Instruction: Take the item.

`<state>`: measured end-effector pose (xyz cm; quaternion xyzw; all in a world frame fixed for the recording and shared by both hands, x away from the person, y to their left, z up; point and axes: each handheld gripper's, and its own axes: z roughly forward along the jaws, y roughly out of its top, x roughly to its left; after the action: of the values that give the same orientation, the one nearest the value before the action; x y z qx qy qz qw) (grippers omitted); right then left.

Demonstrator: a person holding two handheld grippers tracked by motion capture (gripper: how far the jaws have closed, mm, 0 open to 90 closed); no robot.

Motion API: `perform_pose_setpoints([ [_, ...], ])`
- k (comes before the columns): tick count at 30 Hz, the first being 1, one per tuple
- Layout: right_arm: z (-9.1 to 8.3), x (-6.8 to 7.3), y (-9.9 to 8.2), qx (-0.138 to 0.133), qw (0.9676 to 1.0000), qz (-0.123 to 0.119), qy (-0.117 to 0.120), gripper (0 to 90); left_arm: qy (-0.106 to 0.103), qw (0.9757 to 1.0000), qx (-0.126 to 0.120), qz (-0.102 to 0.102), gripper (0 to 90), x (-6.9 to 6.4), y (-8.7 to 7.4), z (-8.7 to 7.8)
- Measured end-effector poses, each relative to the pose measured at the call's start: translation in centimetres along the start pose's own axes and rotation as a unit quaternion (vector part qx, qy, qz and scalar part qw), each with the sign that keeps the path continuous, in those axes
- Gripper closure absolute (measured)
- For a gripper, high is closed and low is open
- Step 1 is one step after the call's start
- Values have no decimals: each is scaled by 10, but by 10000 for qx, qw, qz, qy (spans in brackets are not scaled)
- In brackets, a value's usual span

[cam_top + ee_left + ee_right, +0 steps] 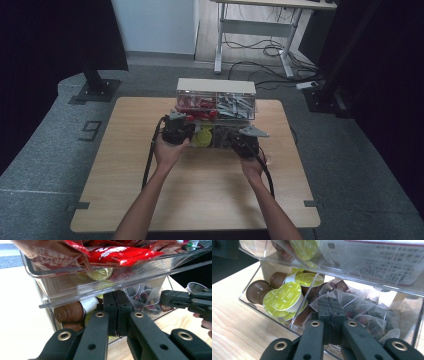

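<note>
Table: wooden table [200, 200], clear organiser [216, 95] at twelve o'clock.
Left gripper [176, 131]: my jaws pressed together, empty, at lower drawer [62, 293] front.
Right gripper [245, 143]: pinched closed, empty; drawer's long axis runs nine-to-three.

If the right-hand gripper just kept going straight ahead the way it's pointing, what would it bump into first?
Most likely the clear front wall of the lower drawer, right ahead of the shut right gripper. Behind that wall lie the see-through tea bags. How close the tips are to the plastic is hard to judge.
</note>
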<state>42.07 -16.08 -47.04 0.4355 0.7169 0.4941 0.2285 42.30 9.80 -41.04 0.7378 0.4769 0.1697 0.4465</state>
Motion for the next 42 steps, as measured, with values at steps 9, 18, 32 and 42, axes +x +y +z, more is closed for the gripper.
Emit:
perform_pose_setpoints([
  [9, -14, 0, 4, -115, 9999, 17, 99, 889, 0, 10000, -2, -6, 887, -1, 0, 0],
  [18, -22, 0, 5, -168, 9997, 19, 155, 888, -10, 10000, 10, -9, 887, 0, 0, 0],
  [32, -34, -3, 6, -244, 9995, 20, 186, 888, 2, 10000, 12, -8, 886, -1, 0, 0],
  [42, -42, -9, 4, -287, 9995, 59, 152, 888, -6, 10000, 14, -2, 886, -2, 0, 1],
])
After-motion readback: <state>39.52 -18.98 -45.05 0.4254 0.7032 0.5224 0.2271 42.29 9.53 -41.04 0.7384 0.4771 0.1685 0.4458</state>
